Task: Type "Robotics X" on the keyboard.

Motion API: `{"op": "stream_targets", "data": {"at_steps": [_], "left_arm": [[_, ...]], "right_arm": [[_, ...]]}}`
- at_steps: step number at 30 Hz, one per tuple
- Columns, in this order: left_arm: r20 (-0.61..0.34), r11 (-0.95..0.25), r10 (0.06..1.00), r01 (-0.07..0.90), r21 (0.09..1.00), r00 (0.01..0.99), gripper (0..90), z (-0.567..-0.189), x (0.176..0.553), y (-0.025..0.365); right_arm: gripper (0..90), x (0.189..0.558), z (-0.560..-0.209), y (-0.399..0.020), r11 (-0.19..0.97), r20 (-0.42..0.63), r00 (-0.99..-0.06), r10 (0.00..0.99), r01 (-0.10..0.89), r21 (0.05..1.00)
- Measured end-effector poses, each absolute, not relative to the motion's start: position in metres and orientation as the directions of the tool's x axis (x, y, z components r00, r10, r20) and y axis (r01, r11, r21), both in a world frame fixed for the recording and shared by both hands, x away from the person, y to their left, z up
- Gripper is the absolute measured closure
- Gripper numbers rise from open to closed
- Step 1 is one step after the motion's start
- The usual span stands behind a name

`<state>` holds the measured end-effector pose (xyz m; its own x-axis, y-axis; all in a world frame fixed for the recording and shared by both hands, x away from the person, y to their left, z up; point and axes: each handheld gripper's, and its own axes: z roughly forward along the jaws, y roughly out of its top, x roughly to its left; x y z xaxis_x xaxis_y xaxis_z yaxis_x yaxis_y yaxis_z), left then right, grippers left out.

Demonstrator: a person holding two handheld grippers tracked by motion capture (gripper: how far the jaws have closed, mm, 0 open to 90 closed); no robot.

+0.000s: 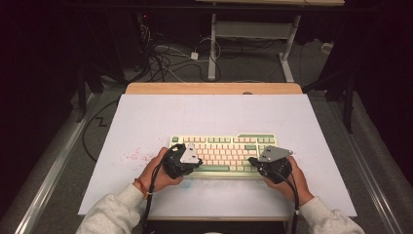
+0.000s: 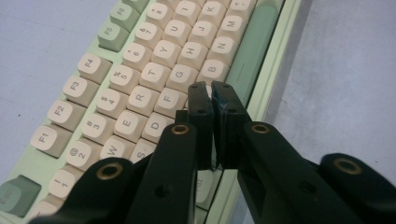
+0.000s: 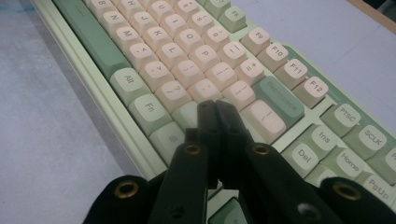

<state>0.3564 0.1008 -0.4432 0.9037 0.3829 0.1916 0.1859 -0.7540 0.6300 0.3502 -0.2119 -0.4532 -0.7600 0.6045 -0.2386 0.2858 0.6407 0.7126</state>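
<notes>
The left gripper [image 1: 195, 161] hangs over the left half of a mechanical keyboard [image 1: 224, 141], held in the person's left hand [image 1: 158, 175], and its two black jaws are pressed together with nothing between them. In the left gripper view the closed tips [image 2: 212, 95] sit over the bottom letter row, just beside the B key [image 2: 214, 71] and next to the long green space bar [image 2: 250, 49]; whether they touch a key cannot be told. The right gripper [image 1: 254, 162] is held in the right hand [image 1: 292, 183] over the right end of the keyboard, and its jaws are likewise pressed together — empty. In the right gripper view its tips [image 3: 217, 109] lie over the keys right of the letter block, close to the green Backspace key [image 3: 279, 100] and a wide pale key [image 3: 264, 119] below it, with the Fn key [image 3: 150, 112] to their left.

The keyboard lies near the middle of the white table top [image 1: 146, 117], closer to the person's edge, its long side running across the table. Its case is pale green; the letter keys are cream and the outer keys — F-row ends, Alt, Ins, Del, Home — are green. A faint patch of reddish specks [image 1: 134, 156] marks the white surface left of the keyboard, near the left hand. A black cable [image 1: 152, 192] trails from the left gripper along the light grey sleeve [image 1: 114, 214], and another cable [image 1: 294, 195] trails from the right gripper. A grey three-cornered plate [image 1: 190, 154] tops the left gripper, and a like plate [image 1: 273, 153] the right.
</notes>
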Motion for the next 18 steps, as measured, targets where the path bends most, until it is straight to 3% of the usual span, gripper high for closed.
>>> {"op": "stream_targets", "data": {"at_steps": [9, 18], "left_arm": [[0.220, -0.735, 0.422, 0.189, 0.651, 0.880, 76.3, -0.440, 0.359, 0.105], [0.273, -0.707, 0.474, 0.177, 0.685, 0.837, 53.9, -0.440, 0.359, 0.109]], "right_arm": [[87.6, 0.348, -0.446, -0.212, 0.622, -0.243, -0.756, 0.608, 0.262, 0.738], [75.1, 0.346, -0.441, -0.214, 0.595, -0.248, -0.733, 0.633, 0.255, 0.762]]}}
